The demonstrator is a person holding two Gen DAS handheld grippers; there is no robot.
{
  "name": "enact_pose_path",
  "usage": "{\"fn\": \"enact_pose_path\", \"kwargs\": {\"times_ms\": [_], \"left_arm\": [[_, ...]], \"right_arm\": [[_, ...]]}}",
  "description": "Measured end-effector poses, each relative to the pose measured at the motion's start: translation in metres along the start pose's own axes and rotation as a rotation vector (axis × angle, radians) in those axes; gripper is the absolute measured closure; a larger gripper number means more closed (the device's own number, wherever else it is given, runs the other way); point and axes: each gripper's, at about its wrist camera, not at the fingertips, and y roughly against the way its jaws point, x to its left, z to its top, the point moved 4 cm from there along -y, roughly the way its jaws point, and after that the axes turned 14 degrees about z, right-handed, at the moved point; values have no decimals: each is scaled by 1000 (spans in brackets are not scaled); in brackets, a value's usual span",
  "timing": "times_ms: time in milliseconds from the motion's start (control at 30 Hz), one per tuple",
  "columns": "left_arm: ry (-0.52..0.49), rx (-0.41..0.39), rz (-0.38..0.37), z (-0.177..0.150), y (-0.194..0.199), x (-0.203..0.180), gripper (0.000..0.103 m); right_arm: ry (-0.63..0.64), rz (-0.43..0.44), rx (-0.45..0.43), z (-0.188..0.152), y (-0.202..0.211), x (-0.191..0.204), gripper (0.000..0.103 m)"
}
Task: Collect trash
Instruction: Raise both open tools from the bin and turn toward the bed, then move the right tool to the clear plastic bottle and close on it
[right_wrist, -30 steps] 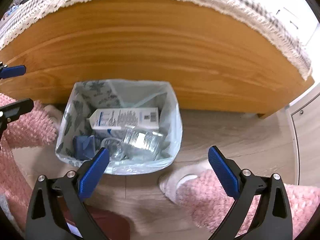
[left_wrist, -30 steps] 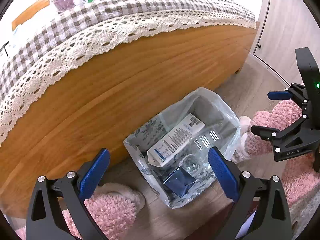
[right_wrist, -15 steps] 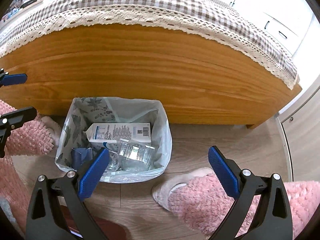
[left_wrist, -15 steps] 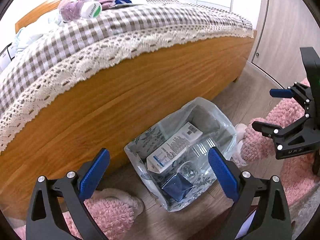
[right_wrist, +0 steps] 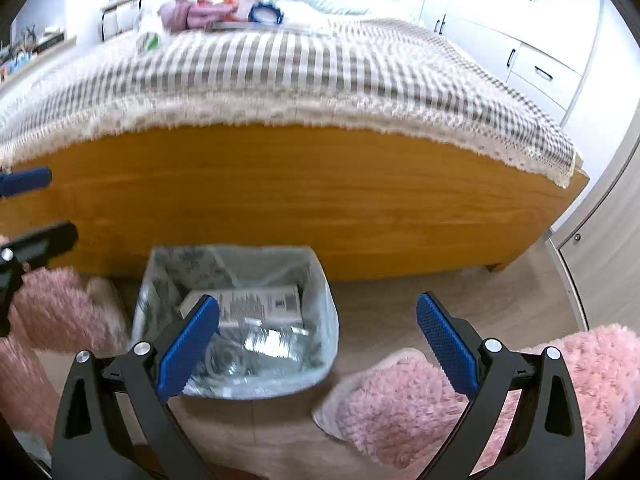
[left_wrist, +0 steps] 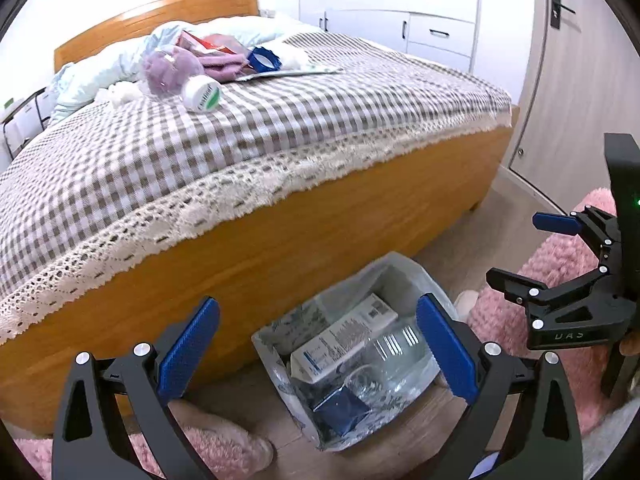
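Both tongs raised; bin (left_wrist: 404, 276) contents blurred in rt view.

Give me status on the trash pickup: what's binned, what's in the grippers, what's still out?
Done: the lined bin by the bed frame already holds a white carton, a clear plastic container and a dark blue packet. In hand: nothing; the left gripper and right gripper are both open and empty. Left: the pile on the checked bedspread, including a white tub and a blue ring.

Your grippers: black angular frames, silver screws, blue ribbed fingers (left_wrist: 188, 346); you wear fluffy pink slippers (right_wrist: 404, 404).
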Motion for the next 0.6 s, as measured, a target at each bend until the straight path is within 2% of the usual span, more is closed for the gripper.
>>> {"fn": "enact_pose_path", "kwargs": {"times_ms": [400, 600], "left_arm": [[102, -65, 10, 41, -1, 18, 8], [110, -113, 38, 59, -3, 24, 8]], "right_arm": [[23, 4, -204, 54, 8, 3, 8], [49, -7, -260, 75, 7, 4, 8]]}}
